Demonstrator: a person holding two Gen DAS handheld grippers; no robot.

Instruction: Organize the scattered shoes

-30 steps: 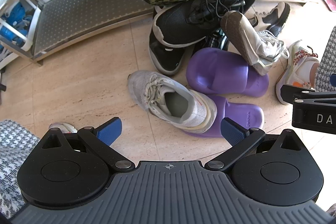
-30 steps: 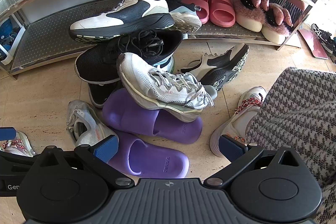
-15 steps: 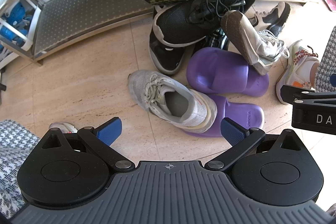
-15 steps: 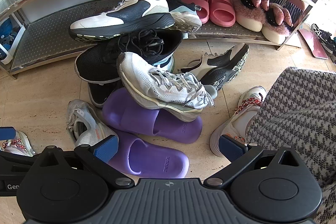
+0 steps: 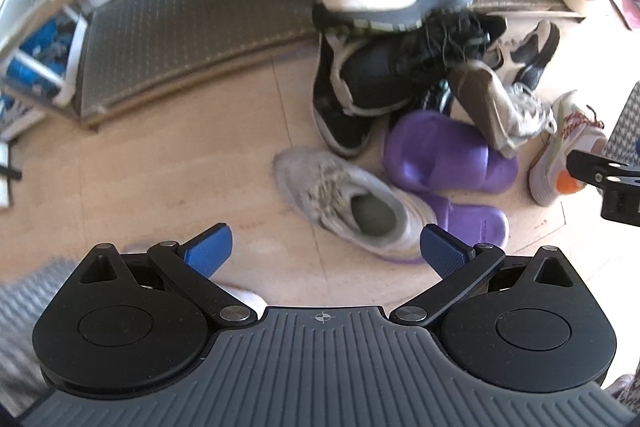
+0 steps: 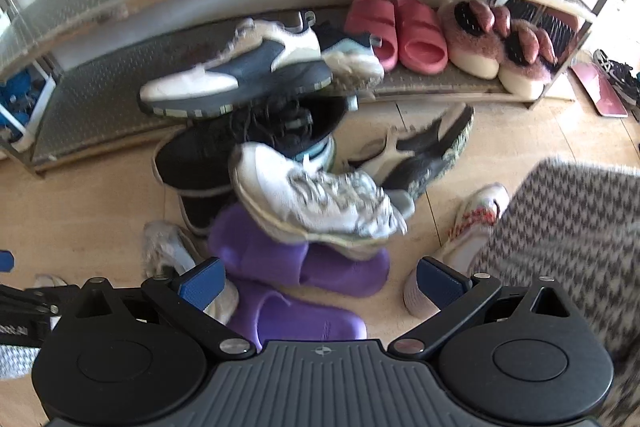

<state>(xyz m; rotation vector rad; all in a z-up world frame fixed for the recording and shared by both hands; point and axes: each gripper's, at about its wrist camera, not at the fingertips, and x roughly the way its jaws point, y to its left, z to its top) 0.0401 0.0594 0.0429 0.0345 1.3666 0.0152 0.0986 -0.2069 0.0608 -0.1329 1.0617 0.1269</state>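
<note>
Holding both the left claw [image 5: 325, 245] and right claw [image 6: 318, 279] spread and empty, you should pinch the light, soft grey sneaker [image 5: 352, 203] by its padded heel collar.

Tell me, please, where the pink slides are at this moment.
The pink slides sit side by side on the lower shelf of the shoe rack, right of centre in the right wrist view, between the white-and-navy sneaker and the fluffy pink slippers.
</note>
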